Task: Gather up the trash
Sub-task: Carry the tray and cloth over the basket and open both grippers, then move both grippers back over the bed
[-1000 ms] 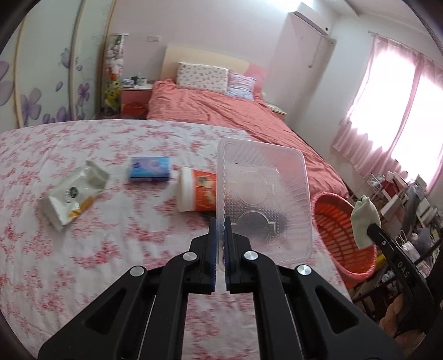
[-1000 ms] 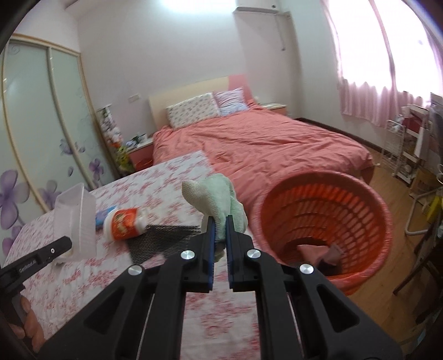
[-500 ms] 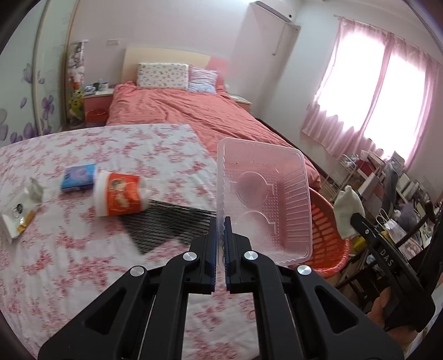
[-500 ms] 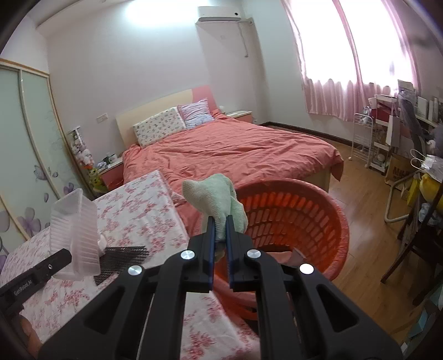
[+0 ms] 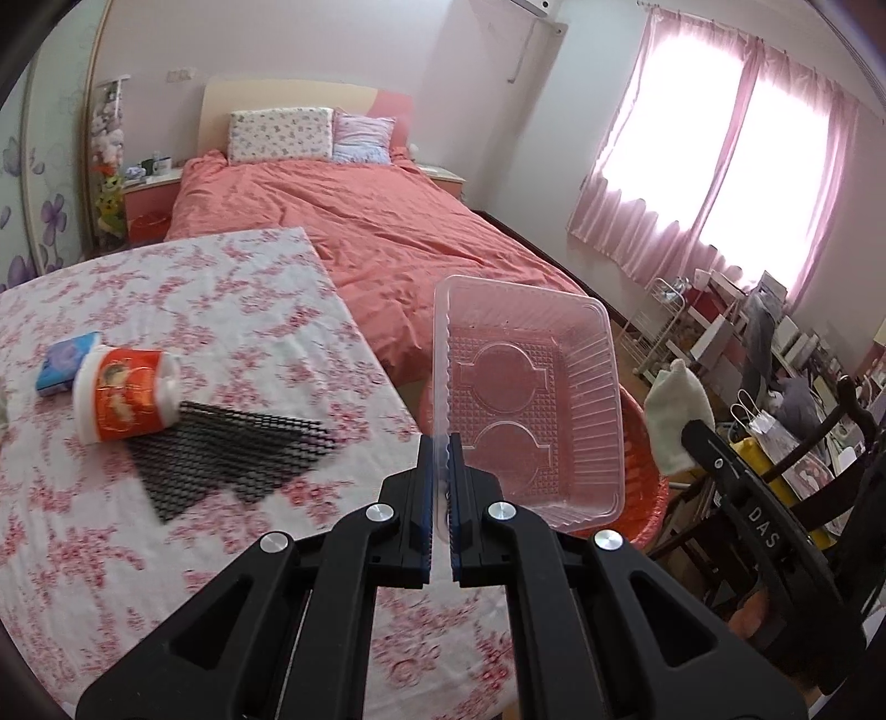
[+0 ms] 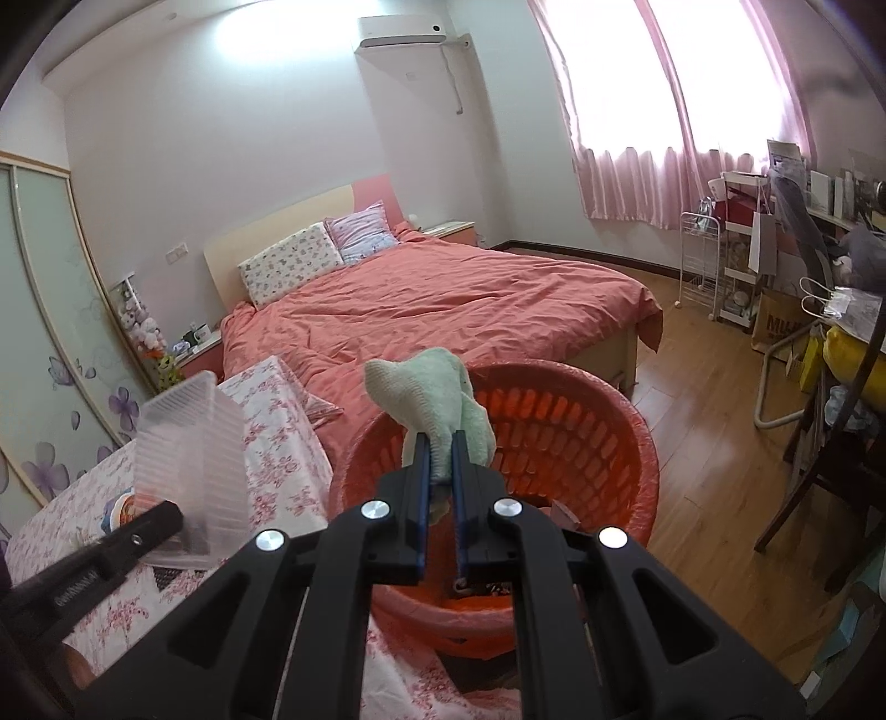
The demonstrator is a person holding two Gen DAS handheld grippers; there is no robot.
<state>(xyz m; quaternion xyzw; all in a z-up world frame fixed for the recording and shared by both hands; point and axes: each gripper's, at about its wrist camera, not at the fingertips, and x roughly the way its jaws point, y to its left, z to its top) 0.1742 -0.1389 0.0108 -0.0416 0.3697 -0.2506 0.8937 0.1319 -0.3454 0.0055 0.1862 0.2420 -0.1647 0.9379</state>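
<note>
Right wrist view hides the basket (image 6: 637,443) floor behind the right gripper (image 6: 439,443) clamping a fuzzy green cloth (image 6: 437,393); left gripper (image 5: 439,443) pinches a ribbed clear plastic tray (image 5: 526,399)

— What sort of place is shown?
— A home bedroom: a bed (image 6: 443,310) with pillows (image 6: 293,263) is seen, pink curtains (image 5: 736,183), a wardrobe (image 6: 50,310), an air conditioner (image 6: 401,30), a wood floor (image 6: 714,399).

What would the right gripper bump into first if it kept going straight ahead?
Probably the red basket. The right gripper, shut on the green cloth, points over its open top toward the far wall, though depth is hard to judge.
</note>
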